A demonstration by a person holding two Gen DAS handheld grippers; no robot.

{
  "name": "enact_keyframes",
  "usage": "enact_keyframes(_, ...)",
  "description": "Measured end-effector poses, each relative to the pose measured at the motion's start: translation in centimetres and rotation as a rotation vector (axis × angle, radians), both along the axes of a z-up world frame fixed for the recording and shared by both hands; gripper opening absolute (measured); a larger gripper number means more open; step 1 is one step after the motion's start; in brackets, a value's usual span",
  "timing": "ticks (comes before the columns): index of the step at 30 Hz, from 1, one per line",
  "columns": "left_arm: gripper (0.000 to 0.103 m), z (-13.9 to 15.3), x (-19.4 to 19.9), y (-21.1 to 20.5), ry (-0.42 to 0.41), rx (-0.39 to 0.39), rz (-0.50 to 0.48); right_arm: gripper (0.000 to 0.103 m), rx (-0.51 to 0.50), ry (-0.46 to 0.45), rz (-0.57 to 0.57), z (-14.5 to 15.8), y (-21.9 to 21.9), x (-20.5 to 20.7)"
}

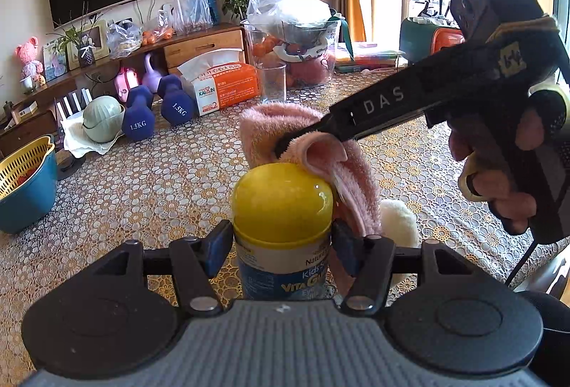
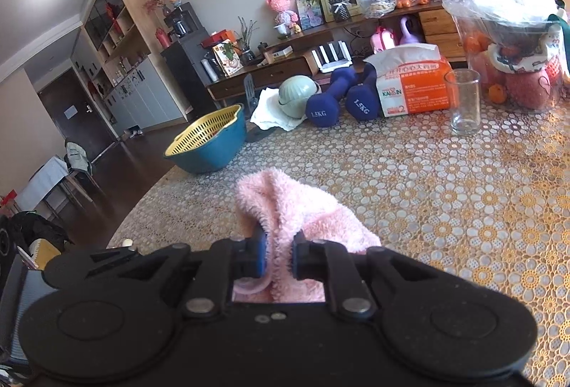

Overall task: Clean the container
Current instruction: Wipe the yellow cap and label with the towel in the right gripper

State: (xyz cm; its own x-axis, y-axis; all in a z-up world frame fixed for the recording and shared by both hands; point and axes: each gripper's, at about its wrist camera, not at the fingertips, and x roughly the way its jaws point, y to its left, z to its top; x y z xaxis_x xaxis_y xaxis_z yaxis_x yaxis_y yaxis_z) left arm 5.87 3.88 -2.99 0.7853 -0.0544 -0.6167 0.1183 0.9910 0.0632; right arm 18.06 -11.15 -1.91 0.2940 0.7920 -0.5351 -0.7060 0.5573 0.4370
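Observation:
A vitamin bottle (image 1: 285,266) with a yellow cap (image 1: 281,198) and a blue label stands upright between the fingers of my left gripper (image 1: 281,244), which is shut on it just below the cap. A fluffy pink cloth (image 1: 335,170) drapes over the cap's far right side. My right gripper (image 1: 281,146), held by a hand (image 1: 498,187) from the right, is shut on that cloth. In the right wrist view the pink cloth (image 2: 295,209) bunches between the closed fingers of the right gripper (image 2: 278,255). The bottle is hidden there.
On the patterned tablecloth (image 1: 142,194) stand a clear glass (image 1: 272,80), an orange tissue box (image 1: 224,84), two blue dumbbells (image 1: 156,109), a green bowl (image 1: 101,118) on a white cloth, and a blue basin with a yellow strainer (image 1: 25,180). A bagged fruit container (image 1: 295,41) stands behind.

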Motion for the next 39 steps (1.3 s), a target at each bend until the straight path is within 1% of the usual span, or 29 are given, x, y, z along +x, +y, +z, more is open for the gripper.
enact_keyframes(5,0.060,0.0,-0.1,0.5,-0.002,-0.013,0.008,0.012,-0.055,0.093,0.007,-3.3,0.2,0.1)
enact_keyframes(9,0.060,-0.1,-0.3,0.3,-0.001,-0.010,0.006,0.012,-0.104,0.108,0.025,-5.3,0.4,-1.2)
enact_keyframes(11,0.060,-0.1,-0.5,0.1,-0.002,-0.004,0.006,0.012,-0.117,0.103,0.032,-5.5,0.3,-1.7)
enact_keyframes(13,0.060,-0.1,-0.6,0.1,-0.002,-0.002,0.007,0.010,-0.135,0.073,0.030,-5.0,0.1,-2.1)
enact_keyframes(15,0.060,-0.2,-0.7,0.1,-0.002,-0.006,0.011,0.010,-0.136,0.031,0.012,-3.7,-0.3,-2.3)
enact_keyframes(20,0.060,-0.2,-1.0,0.1,-0.003,-0.002,0.014,0.010,-0.050,-0.078,-0.010,1.2,-1.9,-3.2)
enact_keyframes(23,0.060,-0.2,-1.1,-0.1,-0.004,0.000,0.018,0.010,0.005,-0.124,0.013,3.8,-2.4,-4.1)
enact_keyframes(26,0.060,-0.2,-1.1,-0.2,-0.005,0.006,0.018,0.010,0.043,-0.144,0.077,5.5,-2.0,-5.2)
enact_keyframes(28,0.060,-0.2,-1.2,-0.2,-0.006,0.006,0.019,0.010,0.045,-0.143,0.144,5.8,-1.2,-6.1)
enact_keyframes(30,0.060,-0.2,-1.2,-0.2,-0.007,0.007,0.019,0.010,0.022,-0.143,0.197,5.4,-0.1,-7.0)
enact_keyframes(33,0.060,-0.2,-1.3,-0.2,-0.008,0.007,0.021,0.010,-0.021,-0.137,0.237,4.3,1.0,-7.6)
enact_keyframes(35,0.060,-0.2,-1.3,-0.3,-0.010,0.008,0.024,0.010,-0.049,-0.138,0.239,3.6,1.5,-7.5)
enact_keyframes(36,0.060,-0.1,-1.3,-0.2,-0.010,0.003,0.026,0.008,-0.051,-0.142,0.236,3.4,1.5,-7.4)
enact_keyframes(39,0.060,-0.1,-1.2,-0.3,-0.010,0.005,0.025,0.010,-0.033,-0.134,0.189,3.4,1.1,-6.3)
